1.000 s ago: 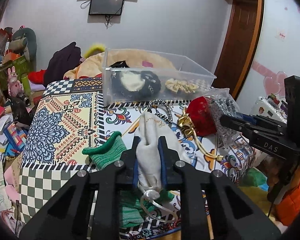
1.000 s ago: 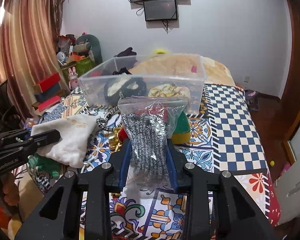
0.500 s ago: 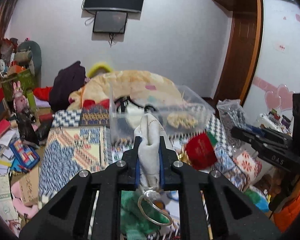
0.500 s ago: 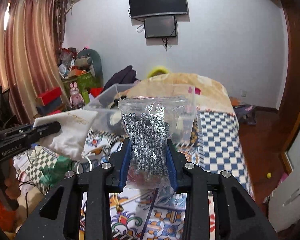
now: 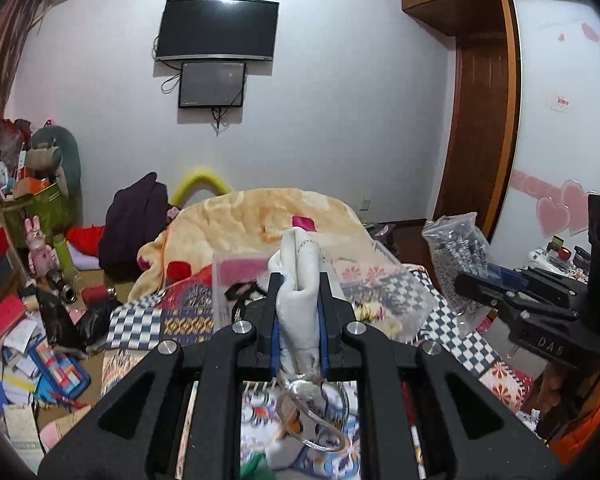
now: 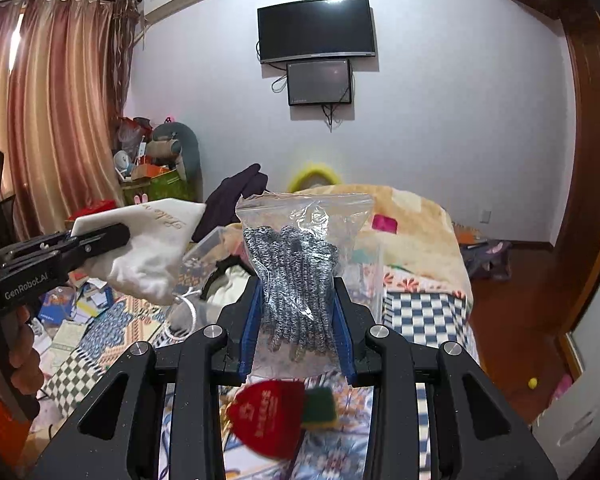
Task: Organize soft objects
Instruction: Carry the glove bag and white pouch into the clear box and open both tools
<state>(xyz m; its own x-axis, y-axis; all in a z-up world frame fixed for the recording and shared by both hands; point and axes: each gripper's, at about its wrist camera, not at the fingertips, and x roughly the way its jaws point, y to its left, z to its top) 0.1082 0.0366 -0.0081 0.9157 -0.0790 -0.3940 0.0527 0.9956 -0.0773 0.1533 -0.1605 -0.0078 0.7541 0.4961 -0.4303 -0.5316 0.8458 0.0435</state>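
My left gripper point(image 5: 299, 280) is shut on a white drawstring pouch point(image 5: 299, 280), held up in the air; it also shows in the right wrist view point(image 6: 152, 252). My right gripper point(image 6: 296, 284) is shut on a clear zip bag of grey knitted gloves point(image 6: 300, 264), also lifted; the bag shows at the right of the left wrist view point(image 5: 458, 256). The clear plastic bin point(image 5: 380, 284) stands on the patterned bed ahead and below both grippers, partly hidden behind them. A red pouch point(image 6: 268, 416) and a green item point(image 6: 320, 404) lie on the bed under the right gripper.
A patterned bedspread point(image 6: 424, 312) covers the bed, with a beige blanket point(image 5: 260, 220) heaped behind the bin. Clutter of books and toys point(image 5: 28, 340) lies on the floor at left. A wardrobe point(image 5: 560, 160) stands at right. Curtains point(image 6: 60, 120) hang at far left.
Both grippers have risen with their loads and tilted up. The bin and bed have dropped lower in both views; more of the wall and television shows.
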